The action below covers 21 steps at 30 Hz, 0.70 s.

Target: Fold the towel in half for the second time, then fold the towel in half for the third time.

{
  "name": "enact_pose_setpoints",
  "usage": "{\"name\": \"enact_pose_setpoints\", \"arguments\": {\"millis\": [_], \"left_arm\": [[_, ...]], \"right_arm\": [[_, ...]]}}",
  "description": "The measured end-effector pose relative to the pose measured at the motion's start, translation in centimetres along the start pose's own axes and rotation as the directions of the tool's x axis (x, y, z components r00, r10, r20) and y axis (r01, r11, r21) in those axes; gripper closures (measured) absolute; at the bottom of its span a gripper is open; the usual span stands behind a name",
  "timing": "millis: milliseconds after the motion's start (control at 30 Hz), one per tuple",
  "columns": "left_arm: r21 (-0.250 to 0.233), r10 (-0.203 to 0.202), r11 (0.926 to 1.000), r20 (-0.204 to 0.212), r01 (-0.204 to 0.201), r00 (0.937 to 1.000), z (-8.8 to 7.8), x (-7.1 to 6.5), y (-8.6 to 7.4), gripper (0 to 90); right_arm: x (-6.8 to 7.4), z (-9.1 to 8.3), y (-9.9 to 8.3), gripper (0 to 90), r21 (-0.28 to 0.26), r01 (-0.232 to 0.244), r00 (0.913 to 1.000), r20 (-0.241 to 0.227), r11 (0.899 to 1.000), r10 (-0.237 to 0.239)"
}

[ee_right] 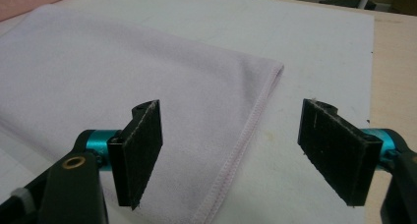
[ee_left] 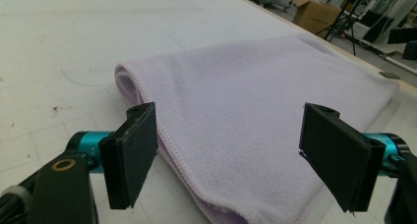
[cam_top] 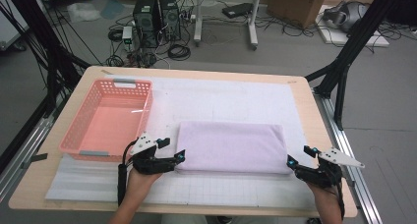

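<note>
The towel (cam_top: 231,146) is lying folded flat on the white mat (cam_top: 236,98), with its long side running from one gripper to the other. It is sitting between the two grippers, and its near edge is the one closest to the person.

The left gripper (cam_top: 173,156) is sitting at the towel's near left corner. In the left gripper view, that corner of the towel (ee_left: 231,121) is lying just ahead of the fingers (ee_left: 132,153) and partly between them, with the rolled fold off to the left. The right gripper (cam_top: 299,156) is sitting at the near right corner. In the right gripper view, the towel (ee_right: 123,71) is lying ahead and to the left, and its stitched edge is running down between the fingers (ee_right: 142,150).

Both hands look about equally near, each to its own corner.

Both grippers are standing with fingers spread wide. The pads are not pressing the cloth, so nothing is being held.

The pink basket (cam_top: 78,135) is sitting beyond the left gripper, just beside the towel's left end. It looks like the next move needs each gripper to close on its own corner.
</note>
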State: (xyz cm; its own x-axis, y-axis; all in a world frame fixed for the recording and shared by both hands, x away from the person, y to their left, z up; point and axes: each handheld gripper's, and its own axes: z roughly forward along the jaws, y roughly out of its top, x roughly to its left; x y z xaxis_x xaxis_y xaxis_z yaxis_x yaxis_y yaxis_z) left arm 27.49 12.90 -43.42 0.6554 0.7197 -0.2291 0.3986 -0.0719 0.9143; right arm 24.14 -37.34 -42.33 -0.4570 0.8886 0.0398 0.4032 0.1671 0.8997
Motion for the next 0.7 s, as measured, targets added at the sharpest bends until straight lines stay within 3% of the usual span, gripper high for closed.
{"name": "enact_pose_setpoints", "arguments": {"millis": [300,367,700], "left_arm": [[0.045,0.014,0.9989,0.005,-0.014,0.9999,0.57,-0.15,-0.35,24.4],[0.054,0.029,0.9981,-0.01,-0.029,0.9995,0.61,-0.3,-0.33,24.8],[0.105,0.024,0.9942,-0.026,-0.022,0.9994,0.95,-0.37,-0.61,25.4]], "right_arm": [[-0.14,0.23,0.04,24.0,0.009,-0.005,1.0,-0.003,1.0,0.005],[-0.12,0.26,0.02,24.2,0.011,0.0,1.0,-0.003,1.0,0.0],[-0.21,0.46,-0.04,24.4,0.019,-0.011,0.9999,-0.012,1.0,0.011]]}}
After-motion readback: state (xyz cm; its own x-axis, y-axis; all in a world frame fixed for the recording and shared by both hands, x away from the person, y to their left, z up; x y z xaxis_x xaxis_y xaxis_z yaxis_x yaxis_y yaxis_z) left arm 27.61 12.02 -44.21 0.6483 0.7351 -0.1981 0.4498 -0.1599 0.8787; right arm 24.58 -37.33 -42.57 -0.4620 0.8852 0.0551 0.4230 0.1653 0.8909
